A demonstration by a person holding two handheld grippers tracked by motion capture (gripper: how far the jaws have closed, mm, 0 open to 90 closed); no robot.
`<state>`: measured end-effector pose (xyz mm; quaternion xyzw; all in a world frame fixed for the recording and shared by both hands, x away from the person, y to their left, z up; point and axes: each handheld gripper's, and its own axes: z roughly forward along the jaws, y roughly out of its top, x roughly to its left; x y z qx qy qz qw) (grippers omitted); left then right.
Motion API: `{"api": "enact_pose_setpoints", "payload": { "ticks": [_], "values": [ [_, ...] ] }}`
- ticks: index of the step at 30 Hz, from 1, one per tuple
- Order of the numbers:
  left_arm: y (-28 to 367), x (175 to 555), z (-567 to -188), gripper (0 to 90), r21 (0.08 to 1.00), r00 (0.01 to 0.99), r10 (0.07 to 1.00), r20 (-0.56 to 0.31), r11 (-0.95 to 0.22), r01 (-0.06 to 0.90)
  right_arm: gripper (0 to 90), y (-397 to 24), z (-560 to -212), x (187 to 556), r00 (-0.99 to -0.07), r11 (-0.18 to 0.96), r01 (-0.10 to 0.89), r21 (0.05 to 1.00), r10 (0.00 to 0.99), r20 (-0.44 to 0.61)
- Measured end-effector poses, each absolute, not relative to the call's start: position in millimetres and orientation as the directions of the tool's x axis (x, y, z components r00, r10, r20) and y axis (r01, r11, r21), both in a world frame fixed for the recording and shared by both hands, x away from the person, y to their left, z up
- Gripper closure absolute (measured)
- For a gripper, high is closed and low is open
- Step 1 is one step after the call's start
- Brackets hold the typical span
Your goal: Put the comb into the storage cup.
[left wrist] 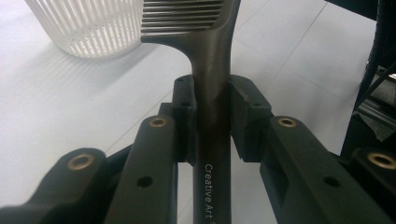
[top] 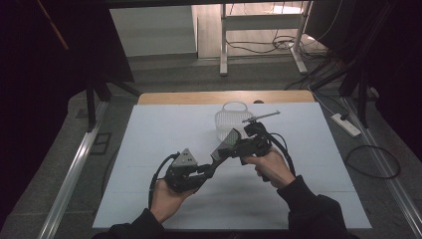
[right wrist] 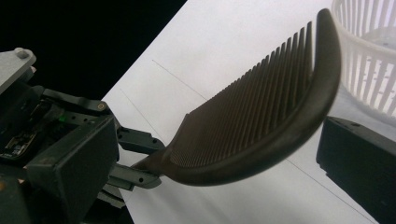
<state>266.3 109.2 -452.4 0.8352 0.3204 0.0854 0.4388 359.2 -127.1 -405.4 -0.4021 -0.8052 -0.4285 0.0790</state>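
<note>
My left gripper squeezes comb by its handle, jaws tight on both sides. Comb up off white table, not lying on it. Comb teeth end pokes up toward white basket at back of table. My right gripper right by comb's teeth end; one jaw beside comb's curved back, not touching. Cannot tell how wide right jaws are. My hands close together, mid table.
</note>
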Motion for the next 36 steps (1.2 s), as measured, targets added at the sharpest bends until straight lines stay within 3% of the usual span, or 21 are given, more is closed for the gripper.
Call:
{"api": "enact_pose_setpoints", "payload": {
  "ticks": [6,15,23,31,36],
  "values": [
    [109.5,266.2,-452.6,72.9,0.786,0.779,0.614,-0.126,-0.417,0.456,3.9,-129.5,-405.3,359.8,-0.649,0.297,0.726,0.620,0.593,0.477],
    [109.3,265.9,-452.8,72.9,0.786,0.778,0.617,-0.115,-0.423,0.452,42.1,-138.4,-405.8,362.5,-0.629,0.254,0.751,0.610,0.556,0.543],
    [107.8,265.1,-453.4,72.9,0.782,0.781,0.617,-0.095,-0.439,0.442,70.2,-140.1,-407.4,363.5,-0.619,0.258,0.767,0.587,0.537,0.573],
    [104.4,266.0,-457.0,72.8,0.762,0.782,0.620,-0.065,-0.476,0.440,82.6,-142.3,-411.3,366.5,-0.547,0.219,0.833,0.509,0.472,0.692],
    [105.6,267.6,-458.4,72.6,0.761,0.783,0.617,-0.077,-0.471,0.447,83.6,-138.2,-409.6,363.2,-0.560,0.219,0.823,0.524,0.468,0.683]
  ]
}}
